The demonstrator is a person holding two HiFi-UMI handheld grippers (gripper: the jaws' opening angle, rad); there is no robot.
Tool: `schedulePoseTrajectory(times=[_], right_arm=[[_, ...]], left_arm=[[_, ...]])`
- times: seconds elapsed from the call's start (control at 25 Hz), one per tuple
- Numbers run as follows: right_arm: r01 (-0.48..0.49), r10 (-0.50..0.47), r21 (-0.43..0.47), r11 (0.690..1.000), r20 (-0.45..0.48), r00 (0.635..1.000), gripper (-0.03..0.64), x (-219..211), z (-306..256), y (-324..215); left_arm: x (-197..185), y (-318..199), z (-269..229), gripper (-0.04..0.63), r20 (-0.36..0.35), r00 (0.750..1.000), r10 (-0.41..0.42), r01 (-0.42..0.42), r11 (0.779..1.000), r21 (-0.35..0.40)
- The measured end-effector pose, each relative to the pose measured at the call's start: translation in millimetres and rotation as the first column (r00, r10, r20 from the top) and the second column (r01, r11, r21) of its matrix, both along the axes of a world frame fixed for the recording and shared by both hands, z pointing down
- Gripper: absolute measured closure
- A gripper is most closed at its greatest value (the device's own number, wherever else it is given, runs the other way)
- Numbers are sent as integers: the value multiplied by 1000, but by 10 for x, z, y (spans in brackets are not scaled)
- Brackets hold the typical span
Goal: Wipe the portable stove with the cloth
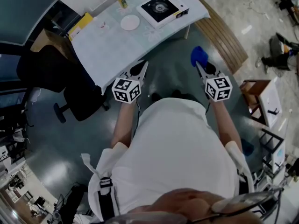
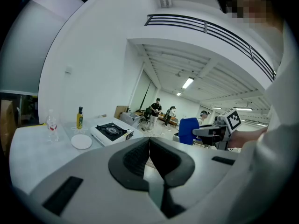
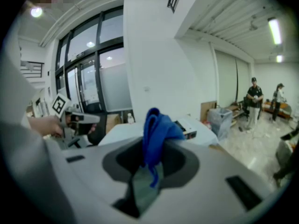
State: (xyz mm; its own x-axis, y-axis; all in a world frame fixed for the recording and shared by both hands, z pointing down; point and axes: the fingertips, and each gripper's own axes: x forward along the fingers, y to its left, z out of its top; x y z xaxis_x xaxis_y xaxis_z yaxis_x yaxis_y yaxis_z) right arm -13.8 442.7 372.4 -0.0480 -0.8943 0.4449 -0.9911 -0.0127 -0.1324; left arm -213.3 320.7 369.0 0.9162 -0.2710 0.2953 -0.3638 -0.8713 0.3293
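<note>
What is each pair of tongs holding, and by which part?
Right tongs: shut on the blue cloth, pinched at a bunched fold, most of it sticking out past the tips. Left tongs: shut, nothing between them.

The right hand-held gripper (image 1: 198, 65) holds a blue cloth (image 1: 199, 55).

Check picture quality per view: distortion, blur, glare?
Head view: fisheye bend, dim corners, stove crisp. Left gripper view: strong barrel warp, bright ceiling strips, stove small but legible. Right gripper view: cloth slightly soft, ceiling lamp glare upper right, dark vignette.

White short-sleeved shirt (image 1: 177, 148); black buckled strap (image 1: 107, 192).
</note>
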Motion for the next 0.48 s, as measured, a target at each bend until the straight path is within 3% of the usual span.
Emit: schedulePoseTrajectory(times=[0.48], right_arm=[[-33,34,9,999,-18,999,511,-260,34,-152]], left_arm=[[-325,-140,109,563,5,999,31,-31,1000,0]])
